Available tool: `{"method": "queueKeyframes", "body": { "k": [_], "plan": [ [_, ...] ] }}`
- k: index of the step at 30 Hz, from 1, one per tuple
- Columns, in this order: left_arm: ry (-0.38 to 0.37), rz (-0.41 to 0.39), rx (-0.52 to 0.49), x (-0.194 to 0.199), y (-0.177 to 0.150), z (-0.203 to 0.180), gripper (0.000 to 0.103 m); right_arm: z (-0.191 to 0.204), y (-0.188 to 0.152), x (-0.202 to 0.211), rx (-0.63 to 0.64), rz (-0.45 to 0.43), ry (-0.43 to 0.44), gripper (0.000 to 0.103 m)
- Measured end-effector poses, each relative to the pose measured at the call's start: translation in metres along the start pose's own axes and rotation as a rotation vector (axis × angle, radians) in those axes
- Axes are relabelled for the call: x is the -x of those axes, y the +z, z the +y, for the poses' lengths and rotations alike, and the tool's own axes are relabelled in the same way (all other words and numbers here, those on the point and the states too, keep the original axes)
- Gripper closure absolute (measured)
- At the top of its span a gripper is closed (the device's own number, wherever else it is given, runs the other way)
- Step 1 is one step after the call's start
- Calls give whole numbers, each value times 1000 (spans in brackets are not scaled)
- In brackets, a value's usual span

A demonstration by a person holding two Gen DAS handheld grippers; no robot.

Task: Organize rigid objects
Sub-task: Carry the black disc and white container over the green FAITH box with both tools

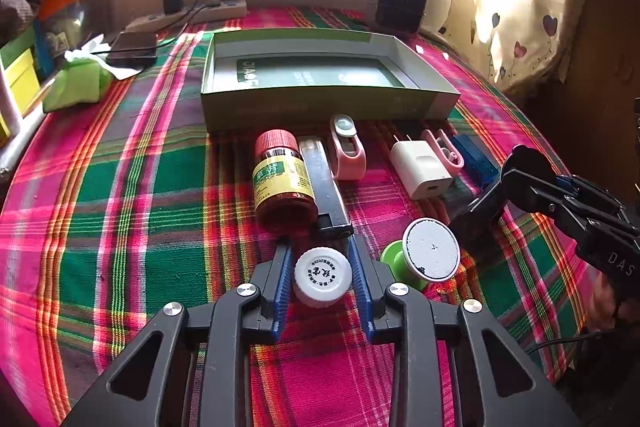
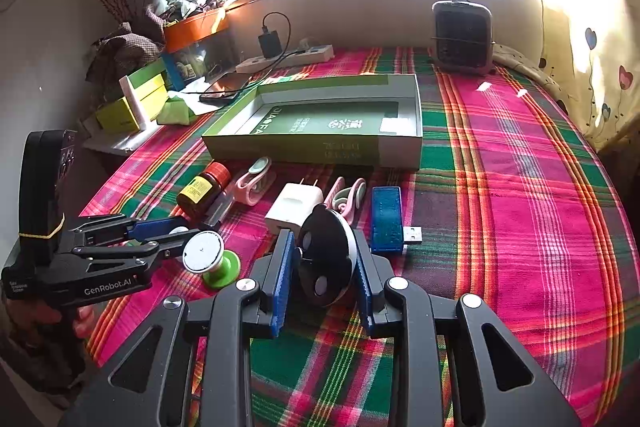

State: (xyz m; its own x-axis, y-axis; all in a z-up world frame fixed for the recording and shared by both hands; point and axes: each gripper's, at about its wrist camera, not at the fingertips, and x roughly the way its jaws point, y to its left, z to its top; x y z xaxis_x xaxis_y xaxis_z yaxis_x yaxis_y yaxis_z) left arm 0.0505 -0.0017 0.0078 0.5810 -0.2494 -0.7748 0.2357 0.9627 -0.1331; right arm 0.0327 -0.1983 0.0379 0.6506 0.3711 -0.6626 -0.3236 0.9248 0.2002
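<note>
A plaid cloth (image 2: 520,187) carries an open green box (image 2: 320,147), brown bottle (image 2: 202,191), white charger (image 2: 292,209), blue stick (image 2: 386,219)

Box (image 1: 320,99) sits ahead of the left gripper (image 1: 322,267), bottle (image 1: 322,277) between its fingers. Jar (image 1: 282,179) and lighter (image 1: 326,187) lie between box and gripper; spool (image 1: 430,255) just right, charger (image 1: 420,169) beyond it.
</note>
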Motion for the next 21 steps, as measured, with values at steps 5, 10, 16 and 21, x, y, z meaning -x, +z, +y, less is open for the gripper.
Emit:
{"method": "queueKeyframes", "body": {
  "k": [5,10,16,21],
  "plan": [
    [-4,4,5,0,2,1,76,-4,6,-1,-9,-1,2,74],
    [-11,-16,2,9,9,0,76,-5,16,2,3,-17,-1,74],
    [0,-65,-22,25,33,2,76,-10,33,3,3,-34,-4,74],
    [-9,-110,-25,35,55,6,76,-12,47,0,5,-37,1,74]
  ]
}}
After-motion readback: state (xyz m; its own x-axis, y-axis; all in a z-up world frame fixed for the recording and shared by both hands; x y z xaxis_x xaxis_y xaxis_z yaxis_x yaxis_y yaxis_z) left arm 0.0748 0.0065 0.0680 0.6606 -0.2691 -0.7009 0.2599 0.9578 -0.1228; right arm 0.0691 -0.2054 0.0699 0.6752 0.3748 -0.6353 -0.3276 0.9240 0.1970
